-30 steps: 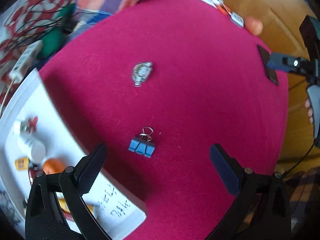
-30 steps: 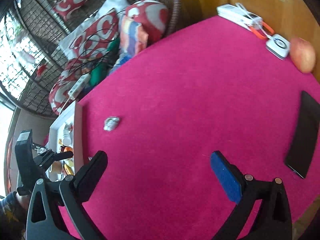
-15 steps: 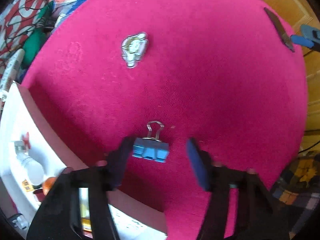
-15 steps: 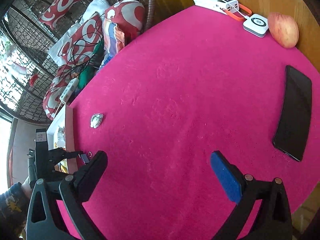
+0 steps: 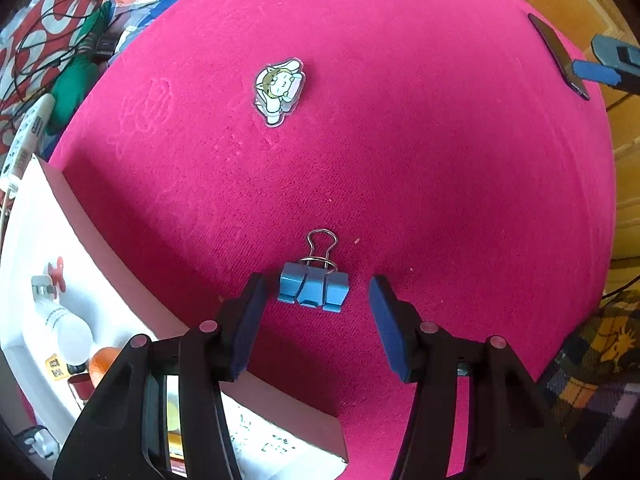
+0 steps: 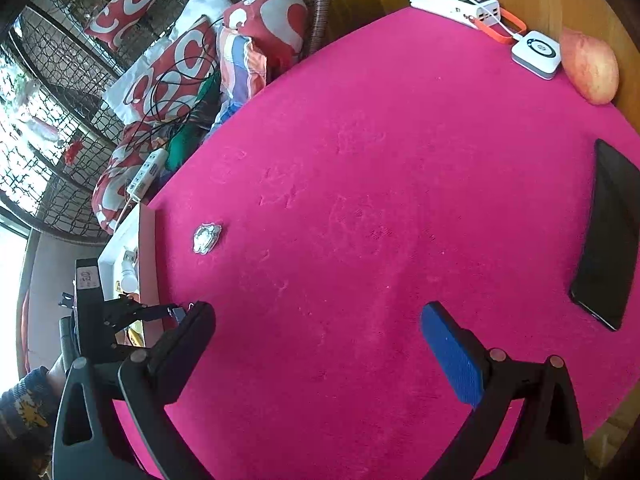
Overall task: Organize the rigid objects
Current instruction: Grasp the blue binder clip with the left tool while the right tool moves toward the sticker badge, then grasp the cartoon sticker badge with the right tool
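Sorting so far: the white tray [image 5: 48,216] at 8 o'clock in the left wrist view already holds several small items, among them a white bottle, something orange and a red piece, so part of the job looks done.
Left gripper [image 5: 316,304]: jaws partly closed, one on either side of the blue binder clip [image 5: 313,286] but not touching it; nothing is held.
Blue binder clip: flat on the pink tablecloth [image 5: 440,168] just below centre, wire handles toward 12 o'clock, near the tray's edge.
Cartoon charm [image 5: 278,90]: lying loose at 11 o'clock, well apart from the clip.
Right gripper [image 6: 318,340]: jaws wide, empty, hovering over bare cloth.
Phone [image 6: 608,236]: at 3 o'clock in the right wrist view, near the cloth's edge.
Far edge: power bank [image 6: 452,0], small white pad [image 6: 536,54] and apple [image 6: 590,66] between 12 and 2 o'clock.
Left to do: by my reading, clip and charm are not yet in the tray; whether the phone and far-edge things belong to the task I cannot tell.
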